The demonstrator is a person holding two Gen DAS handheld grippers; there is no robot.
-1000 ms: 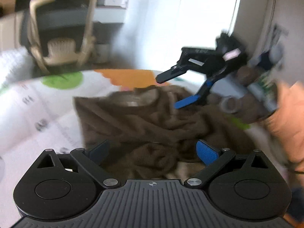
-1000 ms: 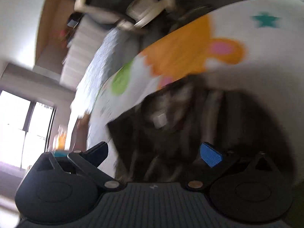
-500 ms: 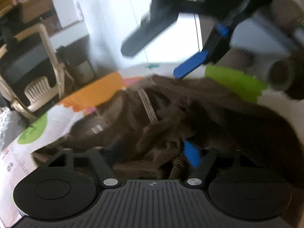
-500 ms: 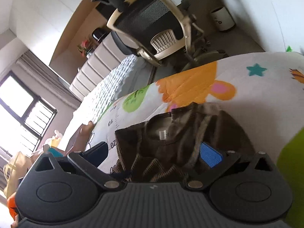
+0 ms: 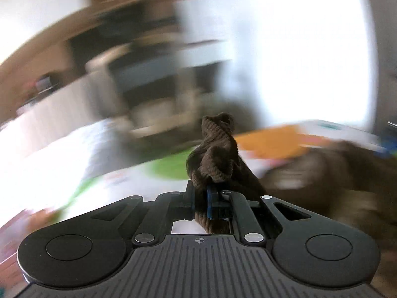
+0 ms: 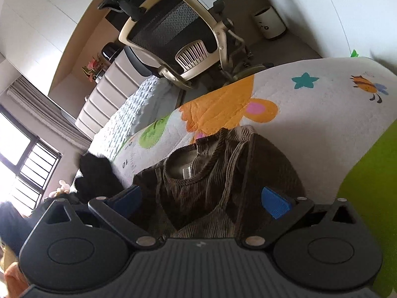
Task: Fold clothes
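A brown corduroy garment lies crumpled on a patterned quilt, neck opening and white label facing up. My right gripper hovers low over it, jaws wide apart, blue pads on either side of the cloth without pressing it. In the left wrist view my left gripper is shut on a bunched fold of the same brown garment, which sticks up between the blue pads; the rest of the cloth trails off blurred to the right.
A mesh office chair stands past the far edge of the quilt, with a white bin on the floor beside it. A drawer unit and a window are at the left. The left wrist view is heavily motion-blurred.
My left gripper went from open over the garment to shut on a fold of it, and its view swung sideways. The right gripper's view steadied over the neckline, jaws still apart.
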